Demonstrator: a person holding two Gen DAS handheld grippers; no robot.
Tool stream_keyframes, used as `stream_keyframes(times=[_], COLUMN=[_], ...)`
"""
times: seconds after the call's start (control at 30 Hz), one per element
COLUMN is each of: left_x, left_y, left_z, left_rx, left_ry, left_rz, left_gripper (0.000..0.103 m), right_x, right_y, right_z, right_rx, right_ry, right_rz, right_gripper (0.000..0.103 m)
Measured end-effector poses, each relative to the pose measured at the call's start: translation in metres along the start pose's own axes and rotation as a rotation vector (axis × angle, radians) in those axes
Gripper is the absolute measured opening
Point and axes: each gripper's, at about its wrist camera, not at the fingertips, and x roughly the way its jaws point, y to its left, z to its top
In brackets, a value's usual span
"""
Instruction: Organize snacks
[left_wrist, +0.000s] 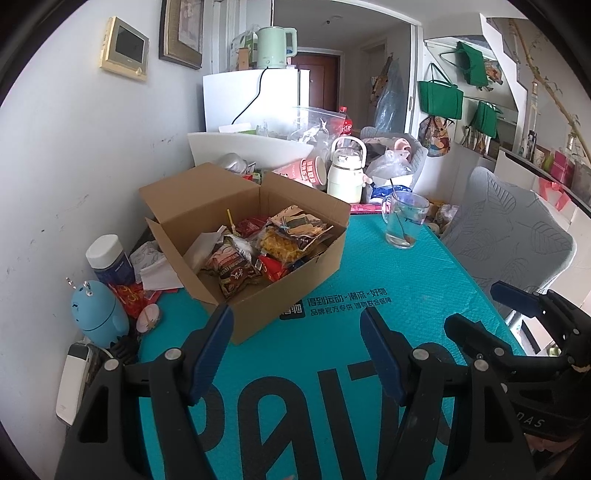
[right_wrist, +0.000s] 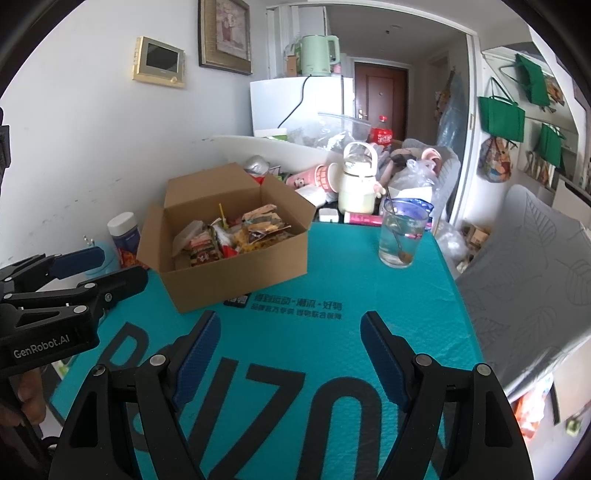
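While both grippers hover short of the cardboard box (left_wrist: 243, 254), left gripper (left_wrist: 295, 350) and right gripper (right_wrist: 288, 347) fingers spread and holding nothing, the snack packets (left_wrist: 258, 247) sit heaped inside it: sorted already or awaiting sorting, I can't say.

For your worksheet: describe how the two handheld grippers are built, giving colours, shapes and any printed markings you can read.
Both the left gripper and right gripper are black plastic linkages with round silver pivot pins. Each carries two flat fingers faced with ribbed blue pads. White lettering "GenRobot.AI" marks the left gripper's body in the right wrist view. No cables show.
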Motion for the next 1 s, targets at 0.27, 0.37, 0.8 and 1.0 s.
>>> stream_keyframes(times=[0.27,0.37,0.8,1.0], left_x=[0.0024,0.0016,-0.0001,-0.0004], left_y=[-0.0023,-0.0028,-0.0037,-0.0057], left_z=[-0.0007,-0.0014,-0.0011,-0.0017], left_rx=[0.007,0.005,0.008,0.012], left_ry=[0.012,0.018,0.019,0.022], left_rz=[0.024,0.021,0.034,0.037], left_gripper=[0.07,0.07,0.07,0.07], right_x=[0.0026,0.0031,0.0045,0.0049], right_y=[-0.0017,-0.0019,-0.004,-0.0047], right_z=[-0.002,-0.0021,-0.0031,-0.0031], right_rx=[0.001,0.0,-0.002,-0.002], right_ry=[0.009,0.01,0.011,0.013], right_rz=[-0.004,-0.005,0.008,0.01], right_gripper=[0.079,0.079,0.079,0.079])
